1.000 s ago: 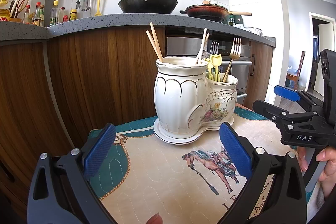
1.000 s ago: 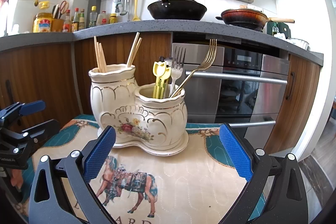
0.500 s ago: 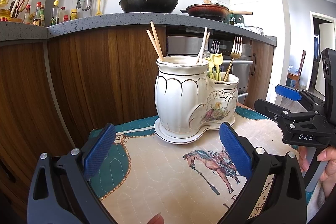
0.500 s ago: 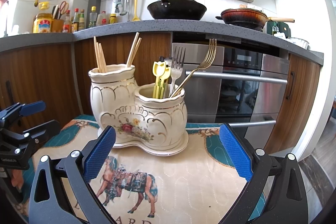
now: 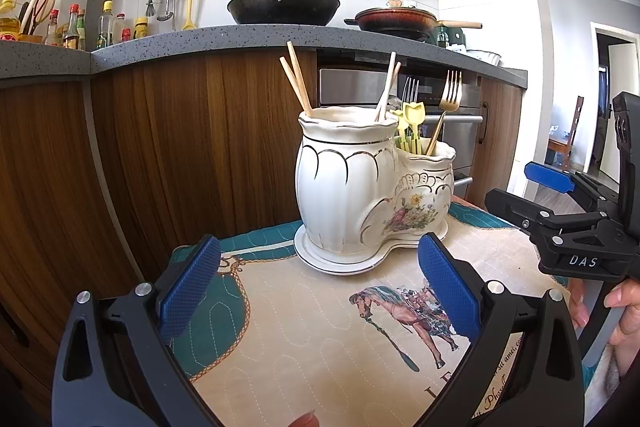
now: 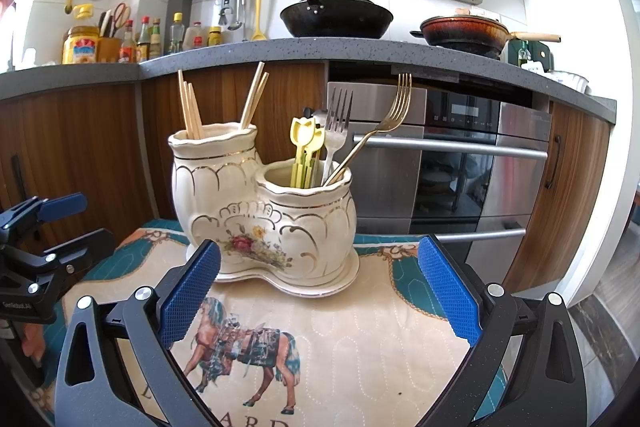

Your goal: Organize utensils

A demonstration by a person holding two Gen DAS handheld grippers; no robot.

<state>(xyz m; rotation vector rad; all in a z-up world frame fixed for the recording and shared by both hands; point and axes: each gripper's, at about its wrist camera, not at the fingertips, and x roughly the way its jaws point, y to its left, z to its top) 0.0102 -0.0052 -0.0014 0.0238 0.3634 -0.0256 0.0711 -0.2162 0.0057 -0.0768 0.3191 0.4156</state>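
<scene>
Two tools, both spread wide, gripping nothing.
Left tool [image 5: 318, 291] and right tool [image 6: 318, 293] flank the ceramic holder [image 6: 264, 211] on the horse-print mat [image 6: 360, 339]; chopsticks [image 6: 192, 111] in tall cup, forks [image 6: 340, 123] in short cup.

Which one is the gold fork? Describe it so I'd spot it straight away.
Start at the cream ceramic holder with two cups, standing on the horse-print mat. Look in its shorter cup, the one with the painted flowers. The gold fork leans out to the right, tines up, reaching higher than the silver fork and the yellow tulip-topped picks beside it.
</scene>
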